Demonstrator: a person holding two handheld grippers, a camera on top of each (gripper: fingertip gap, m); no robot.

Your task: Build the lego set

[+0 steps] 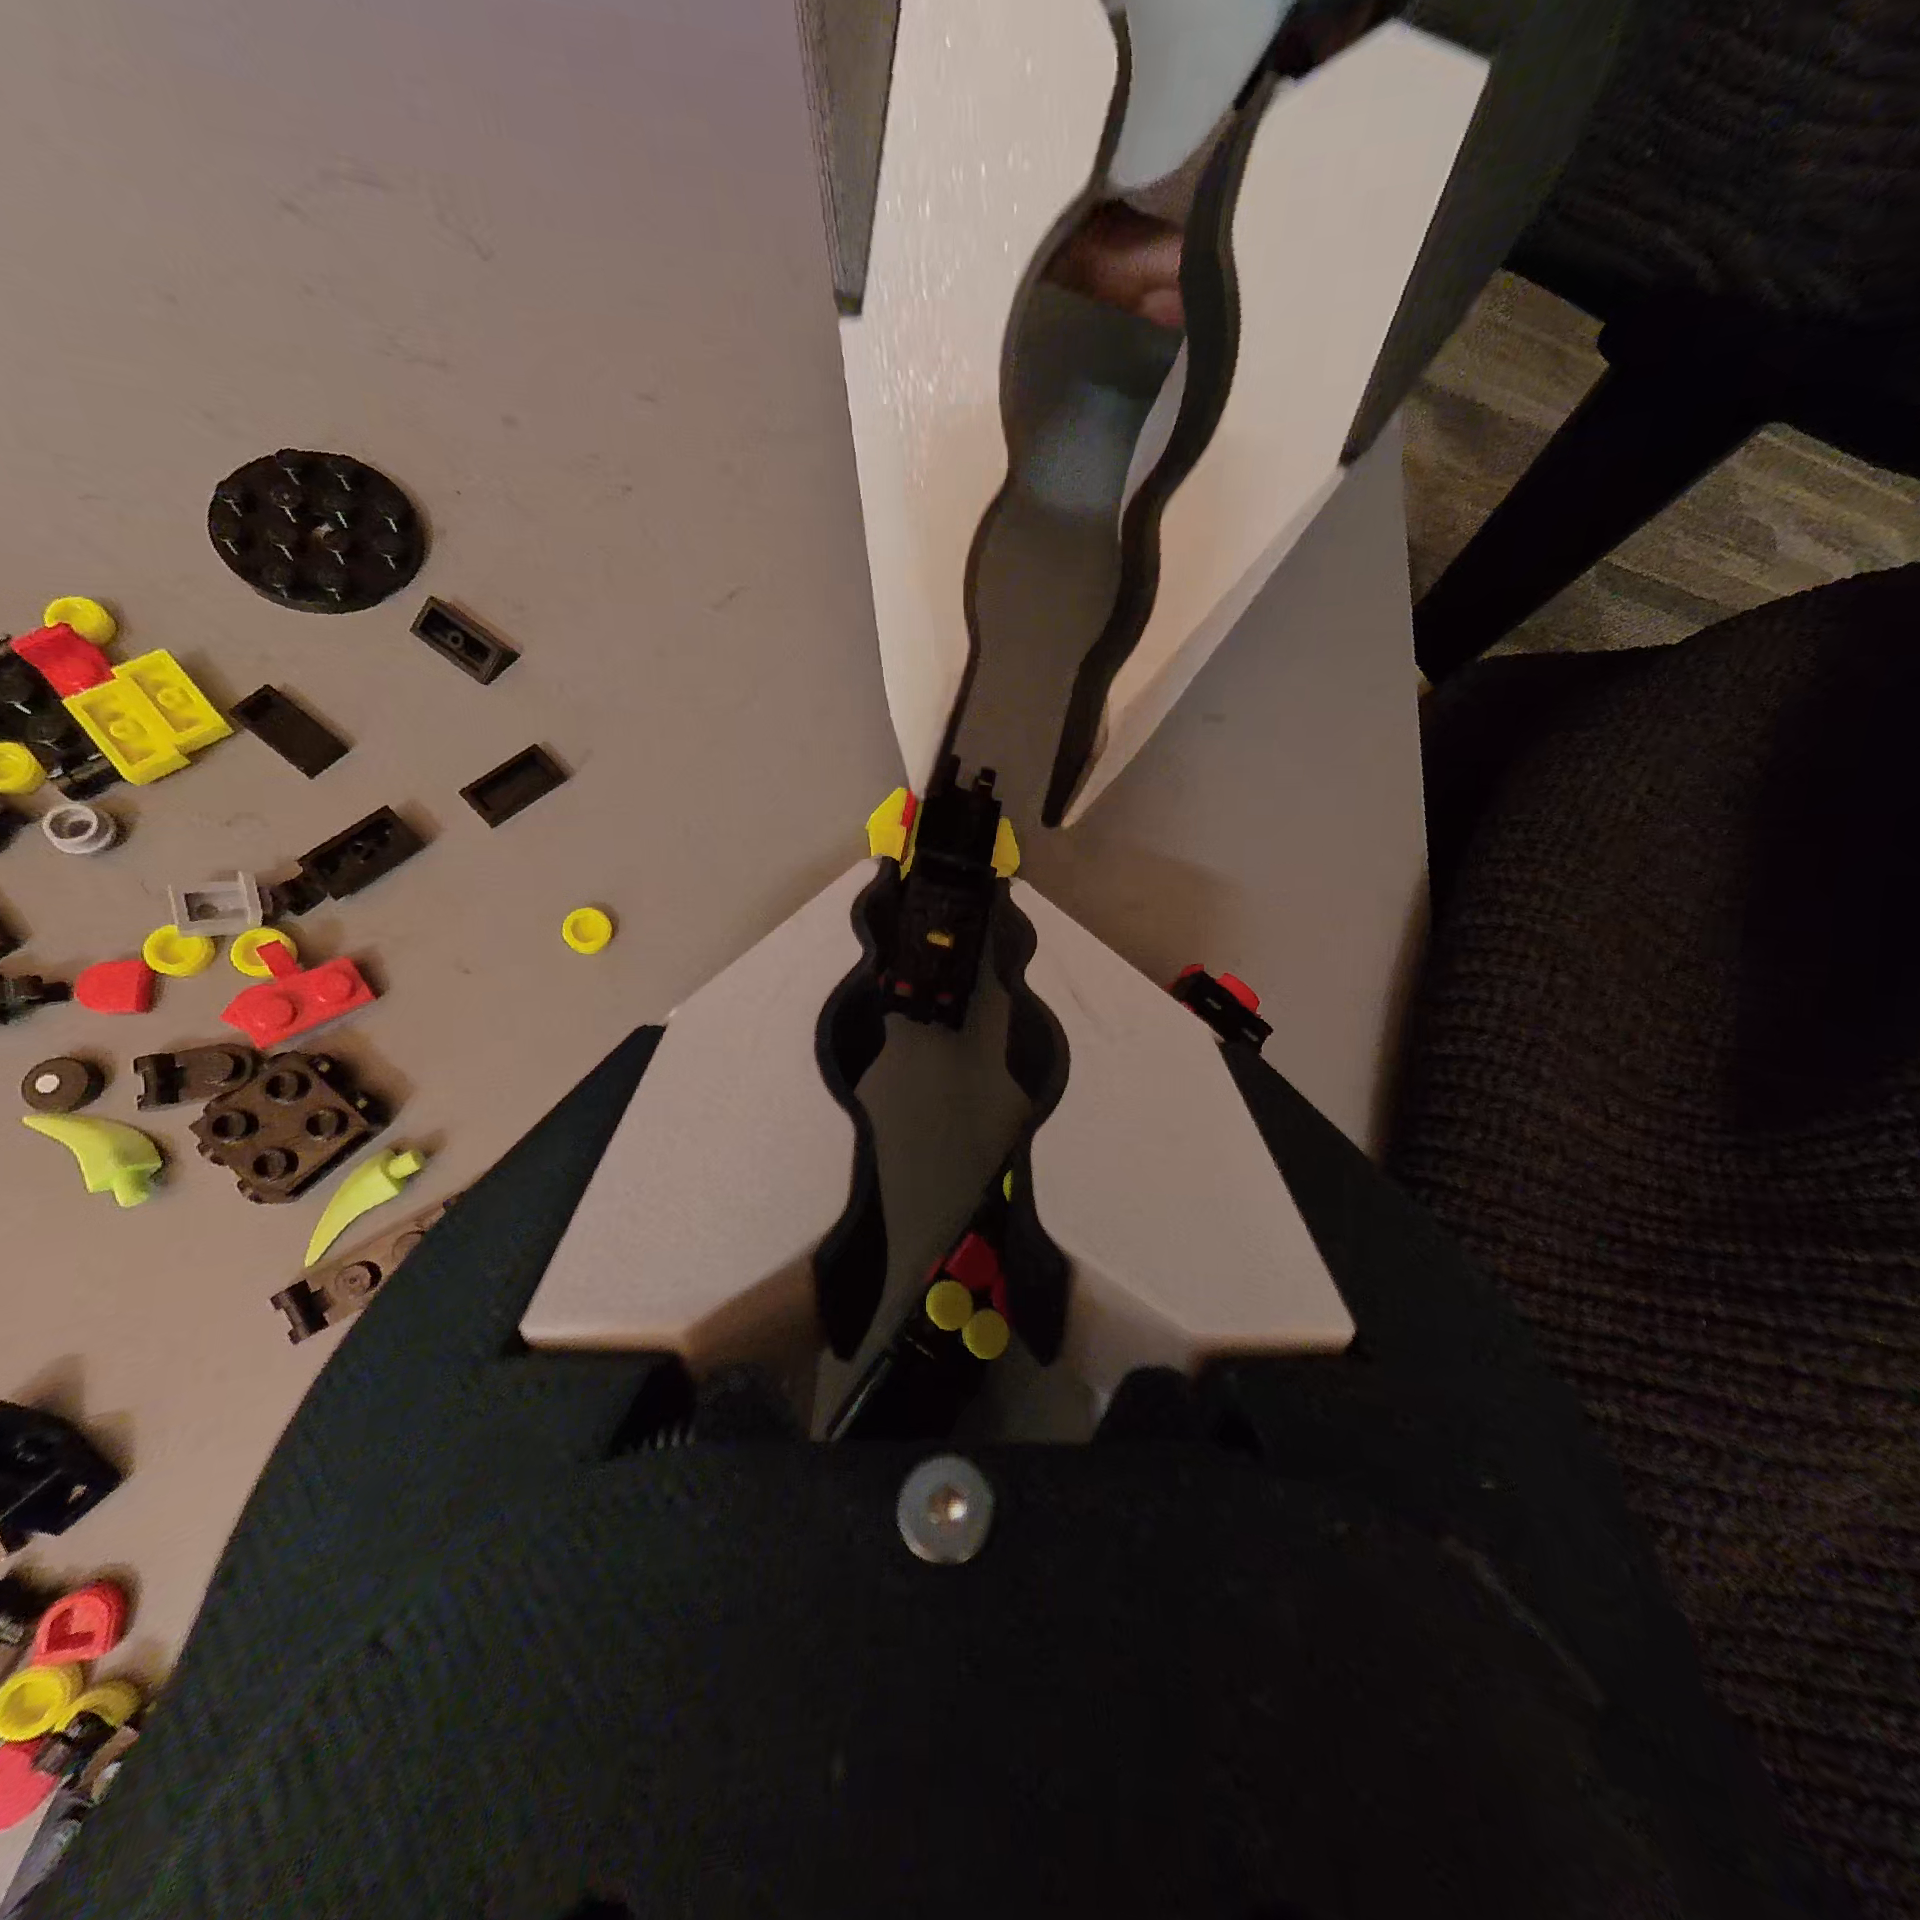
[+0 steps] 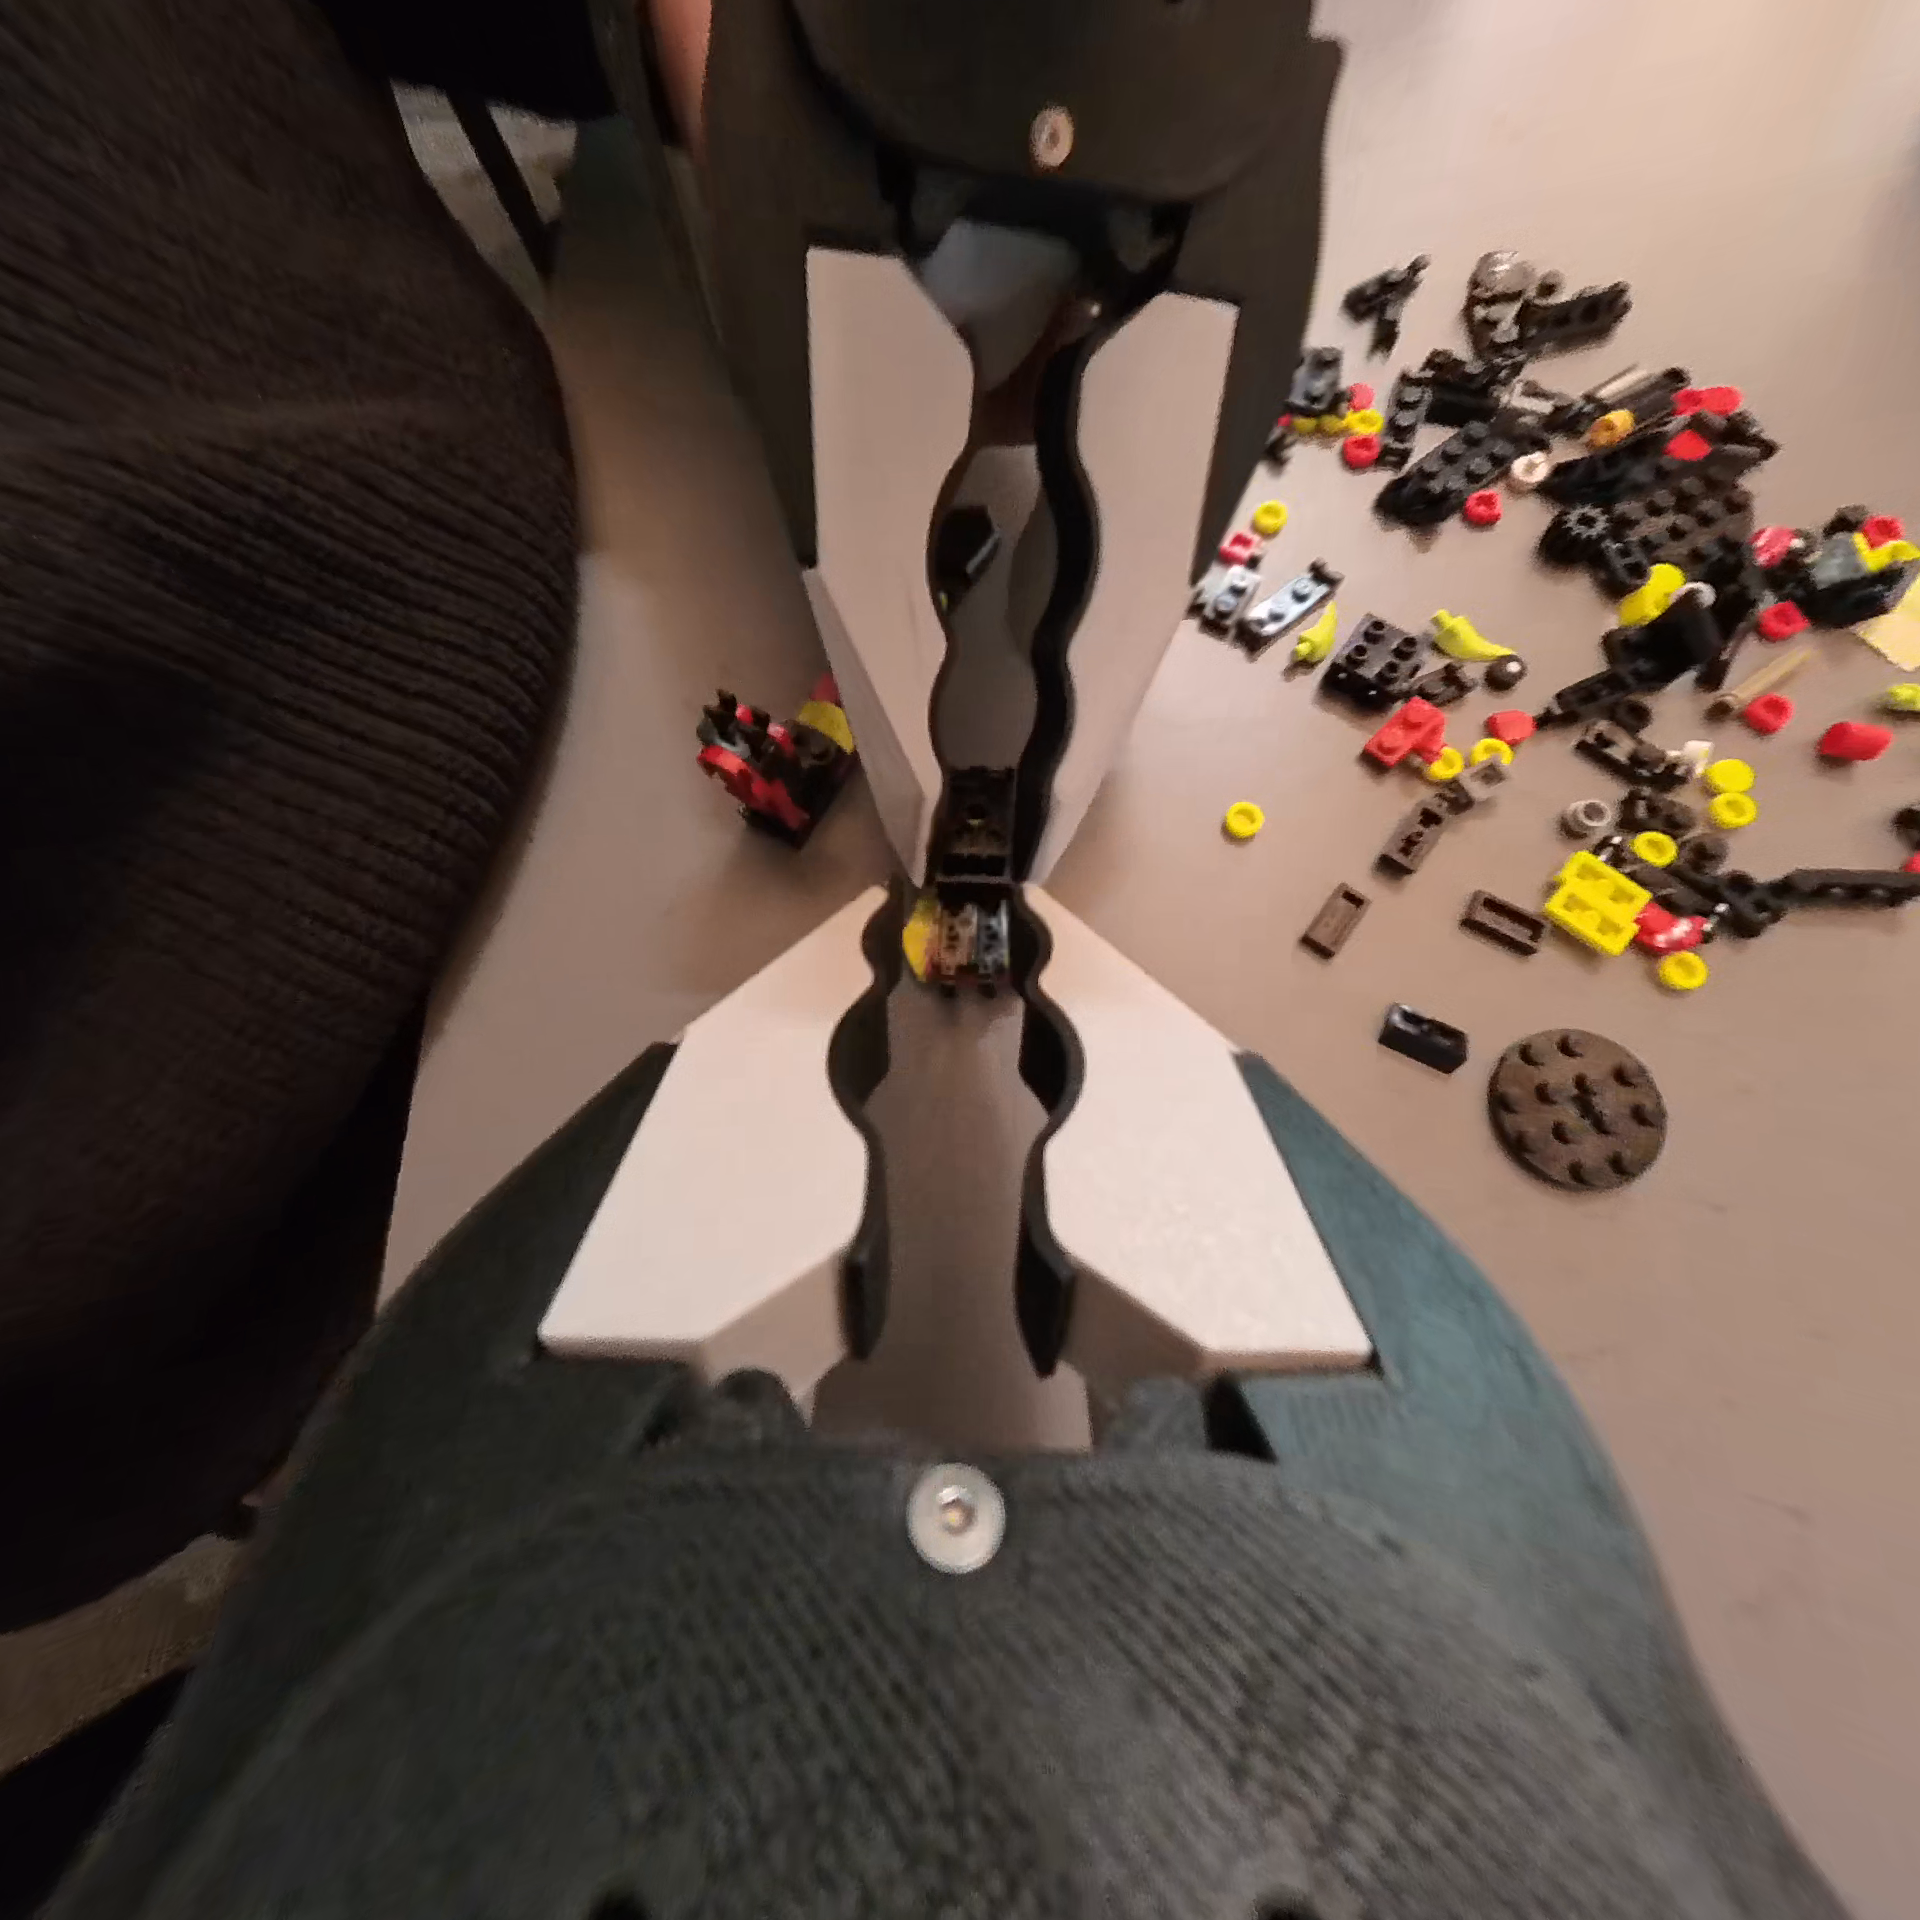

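Lego subassembly (image 1: 940, 914) sits pinched tip-to-tip between left tool (image 1: 940, 883) and right tool (image 2: 961, 925); press squarely, keeping both aligned.

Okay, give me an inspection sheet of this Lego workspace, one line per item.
Surface: plain beige table, pieces scattered on it.
Job's things: small black, yellow and red sub-assembly held between both grippers; second small red and black build standing on the table nearby.
Clutter: loose bricks, including a round black plate, yellow plates, lime claw pieces, a lone yellow round stud.
Grippers: left gripper and right gripper tip to tip, each shut on the sub-assembly.
Cables: nothing seen.
Surroundings: dark knit sleeve, dark chair leg over wood-look floor.
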